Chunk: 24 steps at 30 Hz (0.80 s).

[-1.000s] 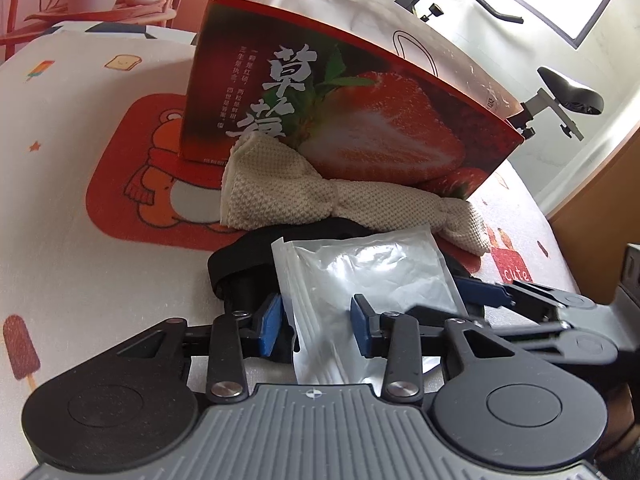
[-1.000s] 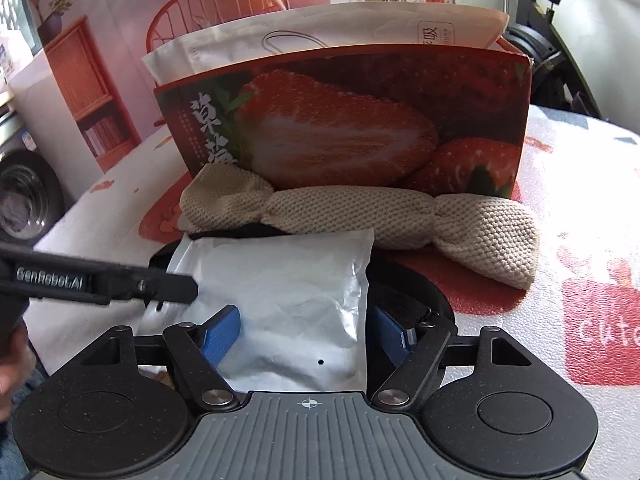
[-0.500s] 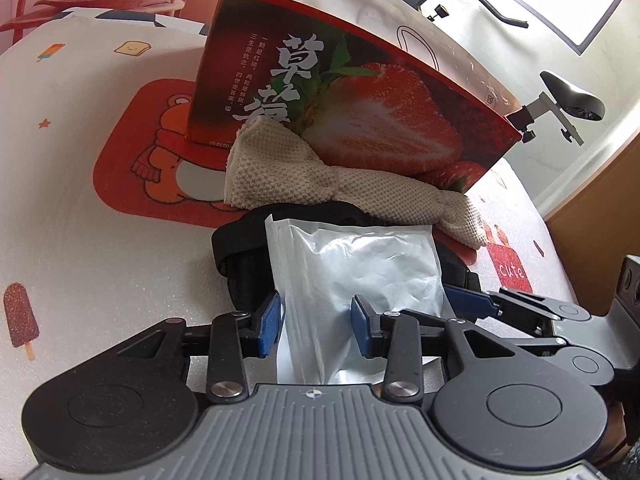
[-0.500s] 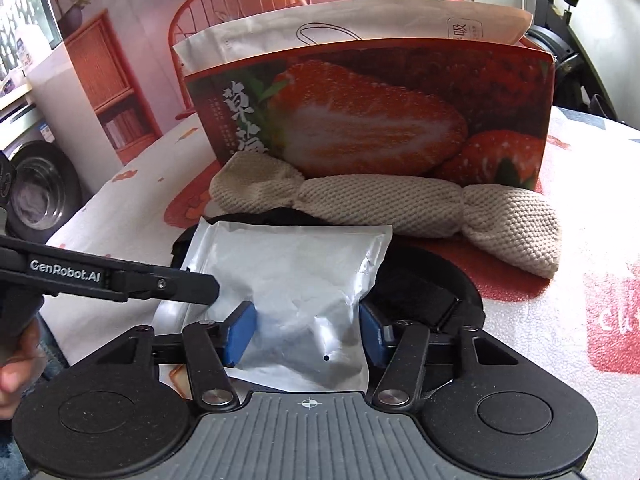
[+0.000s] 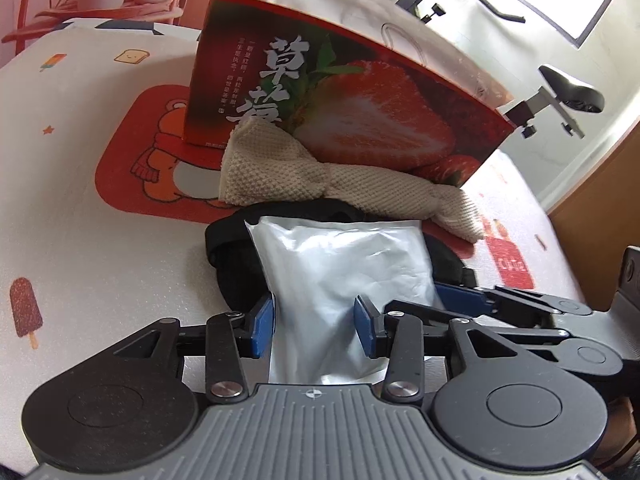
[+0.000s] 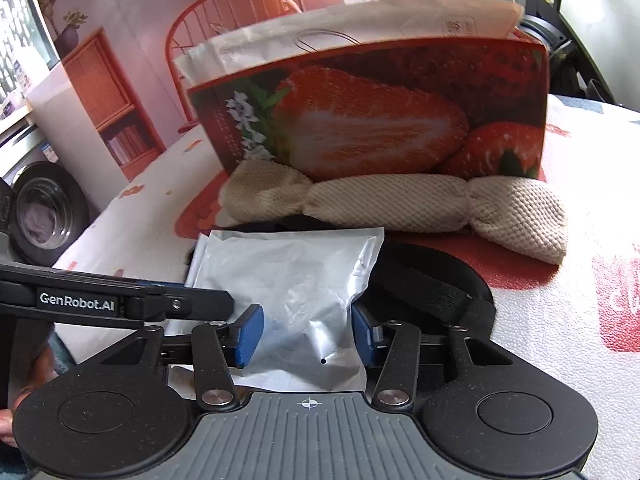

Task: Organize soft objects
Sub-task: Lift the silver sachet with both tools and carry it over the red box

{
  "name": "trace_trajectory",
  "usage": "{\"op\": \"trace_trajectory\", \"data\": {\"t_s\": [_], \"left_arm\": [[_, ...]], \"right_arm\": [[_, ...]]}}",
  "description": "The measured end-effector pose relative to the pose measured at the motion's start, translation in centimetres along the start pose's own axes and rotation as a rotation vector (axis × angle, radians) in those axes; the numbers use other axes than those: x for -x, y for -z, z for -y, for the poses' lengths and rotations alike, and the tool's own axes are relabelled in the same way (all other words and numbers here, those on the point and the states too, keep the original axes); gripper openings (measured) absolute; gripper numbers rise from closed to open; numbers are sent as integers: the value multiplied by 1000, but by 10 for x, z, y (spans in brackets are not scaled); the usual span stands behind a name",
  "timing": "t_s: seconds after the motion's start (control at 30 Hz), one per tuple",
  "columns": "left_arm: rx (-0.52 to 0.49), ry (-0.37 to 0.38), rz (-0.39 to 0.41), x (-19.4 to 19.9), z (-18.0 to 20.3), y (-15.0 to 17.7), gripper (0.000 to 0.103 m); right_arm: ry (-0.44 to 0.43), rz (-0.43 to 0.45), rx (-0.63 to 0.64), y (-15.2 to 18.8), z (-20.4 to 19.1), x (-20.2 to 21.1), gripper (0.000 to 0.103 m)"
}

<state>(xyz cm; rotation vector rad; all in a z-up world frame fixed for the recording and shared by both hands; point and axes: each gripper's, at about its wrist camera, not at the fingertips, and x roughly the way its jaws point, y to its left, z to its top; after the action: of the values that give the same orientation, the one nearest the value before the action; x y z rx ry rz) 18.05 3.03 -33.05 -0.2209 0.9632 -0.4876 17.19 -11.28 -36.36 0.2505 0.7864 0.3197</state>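
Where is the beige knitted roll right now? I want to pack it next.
In both wrist views the beige knitted roll lies on the table against the front of the strawberry box, just behind the silver pouch.

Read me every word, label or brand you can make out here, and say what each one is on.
"GenRobot.AI": on the left gripper's arm, seen from the right wrist.
"草莓": large white characters on the strawberry box; the second is partly hidden by the beige knitted cloth.
"Cute": on a red patch of the tablecloth.
Small columns of print beside the big characters on the box: too small to read.
Print on the white paper bag: blurred.
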Motion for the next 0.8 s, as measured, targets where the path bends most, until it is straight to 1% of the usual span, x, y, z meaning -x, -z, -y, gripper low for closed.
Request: {"op": "trace_trajectory", "data": {"t_s": [0.1,0.23,0.33,0.5,0.8], "left_arm": [[0,2,11,4,-2,0,44],[2,5,27,10,-3,-2,44],[-25,1,59,19,0,-4,44],[-61,-3,106,34,7,-13,44],[-79,26,143,48,15,-30,43]], "right_arm": [[4,8,29,0,-4,3,43],[-5,25,13,-3,-2,8,42],[-15,54,7,-5,-3,15,42],[-23,100,8,-13,-5,25,42],[-35,150,-10,-29,-5,37,42]]}}
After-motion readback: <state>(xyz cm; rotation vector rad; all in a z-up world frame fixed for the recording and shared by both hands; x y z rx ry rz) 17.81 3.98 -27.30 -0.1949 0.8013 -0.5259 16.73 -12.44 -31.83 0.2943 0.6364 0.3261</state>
